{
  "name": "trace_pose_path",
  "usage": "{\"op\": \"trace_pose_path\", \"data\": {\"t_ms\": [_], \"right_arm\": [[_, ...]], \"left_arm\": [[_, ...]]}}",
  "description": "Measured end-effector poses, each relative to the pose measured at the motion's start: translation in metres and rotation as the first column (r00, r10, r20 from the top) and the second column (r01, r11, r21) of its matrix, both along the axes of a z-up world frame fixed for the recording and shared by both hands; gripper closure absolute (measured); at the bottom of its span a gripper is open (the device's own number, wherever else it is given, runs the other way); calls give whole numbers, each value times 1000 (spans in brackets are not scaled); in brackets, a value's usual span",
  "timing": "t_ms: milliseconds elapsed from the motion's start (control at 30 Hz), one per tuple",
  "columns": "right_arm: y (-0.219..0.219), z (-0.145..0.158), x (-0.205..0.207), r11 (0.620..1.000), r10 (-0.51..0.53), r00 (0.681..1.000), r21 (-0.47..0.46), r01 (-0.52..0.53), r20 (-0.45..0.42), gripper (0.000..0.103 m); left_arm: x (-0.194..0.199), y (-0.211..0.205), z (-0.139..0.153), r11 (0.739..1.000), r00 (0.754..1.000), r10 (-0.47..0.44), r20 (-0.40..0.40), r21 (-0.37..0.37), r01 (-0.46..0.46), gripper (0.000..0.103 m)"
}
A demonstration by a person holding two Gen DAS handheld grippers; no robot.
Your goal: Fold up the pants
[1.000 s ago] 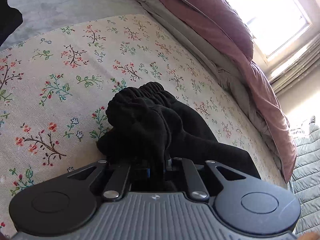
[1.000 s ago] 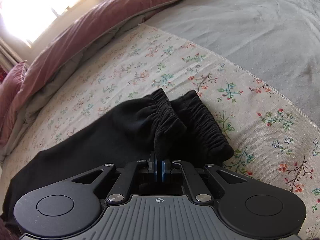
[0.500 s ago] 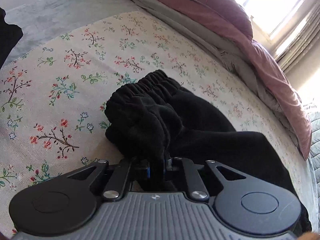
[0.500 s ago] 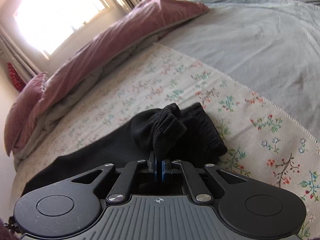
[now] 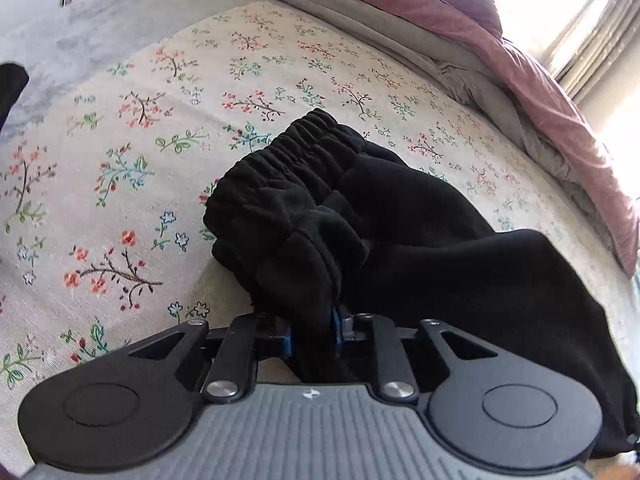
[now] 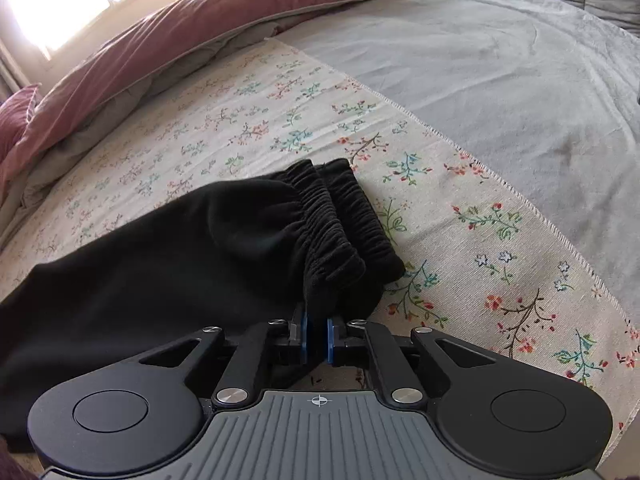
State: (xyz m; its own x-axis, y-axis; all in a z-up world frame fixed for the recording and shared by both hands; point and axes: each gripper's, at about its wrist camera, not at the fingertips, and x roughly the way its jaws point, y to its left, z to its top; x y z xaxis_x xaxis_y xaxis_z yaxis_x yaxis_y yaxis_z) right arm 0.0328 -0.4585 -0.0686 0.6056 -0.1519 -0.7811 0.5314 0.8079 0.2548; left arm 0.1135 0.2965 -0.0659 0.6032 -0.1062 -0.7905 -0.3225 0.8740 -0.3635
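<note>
Black pants (image 5: 400, 216), floral cloth (image 5: 120, 160)

Pants (image 5: 400, 240) lie on a patterned cloth (image 5: 120, 184) spread over the bed (image 6: 500, 60), waistband (image 6: 344, 216) toward 12 o'clock in the right wrist view, legs trailing toward 8 o'clock. A duvet (image 6: 180, 40) is heaped beyond the cloth, from 9 to 12 o'clock.

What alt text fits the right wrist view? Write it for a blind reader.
The right hand-held gripper pinches the gathered elastic waistband of black fabric pants, which lie doubled on a floral-print cream cloth. Beyond lie a grey bedspread and a dusty-pink duvet under a bright window.
</note>
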Motion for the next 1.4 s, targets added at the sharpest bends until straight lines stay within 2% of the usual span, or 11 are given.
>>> {"op": "trace_pose_path", "data": {"t_ms": [233,333,467,567,767,933,1033,1100,1200,1267,1400], "right_arm": [[1,2,-1,1000,-11,1000,-23,11,1,96],[-1,9,-5,1000,-29,998,-12,29,60,96],[7,34,-15,995,-49,975,-78,68,218,97],[12,49,-22,988,-55,952,-122,95,301,98],[-12,7,-4,994,-95,995,-45,96,40,98],[-5,4,-4,996,-52,999,-69,52,2,95],[-4,4,-7,990,-80,996,-119,74,-44,69],[-15,11,-14,985,-126,992,-117,123,-13,39],[-27,20,-25,981,-184,979,-48,189,89,37],[-29,30,-25,975,-196,972,-75,207,131,37],[-38,48,-25,963,-260,932,-2,269,251,36]], "left_arm": [[-10,12,5,996,997,59,47,-69,-55,79],[-10,3,11,998,996,57,73,-19,-56,89],[-14,-3,24,999,991,44,128,0,-45,91],[-10,-5,12,1000,998,18,52,13,-19,89],[-7,-1,1,1000,1000,-9,-12,5,10,81],[-13,11,14,1000,1000,2,13,-16,-2,65],[-34,39,29,986,993,94,73,-142,-83,64],[-47,52,42,974,978,186,100,-147,-170,64],[-62,64,60,948,942,309,130,-127,-293,64],[-65,63,70,934,924,350,154,-126,-333,64],[-24,13,96,990,967,142,214,-27,-140,64]]}}
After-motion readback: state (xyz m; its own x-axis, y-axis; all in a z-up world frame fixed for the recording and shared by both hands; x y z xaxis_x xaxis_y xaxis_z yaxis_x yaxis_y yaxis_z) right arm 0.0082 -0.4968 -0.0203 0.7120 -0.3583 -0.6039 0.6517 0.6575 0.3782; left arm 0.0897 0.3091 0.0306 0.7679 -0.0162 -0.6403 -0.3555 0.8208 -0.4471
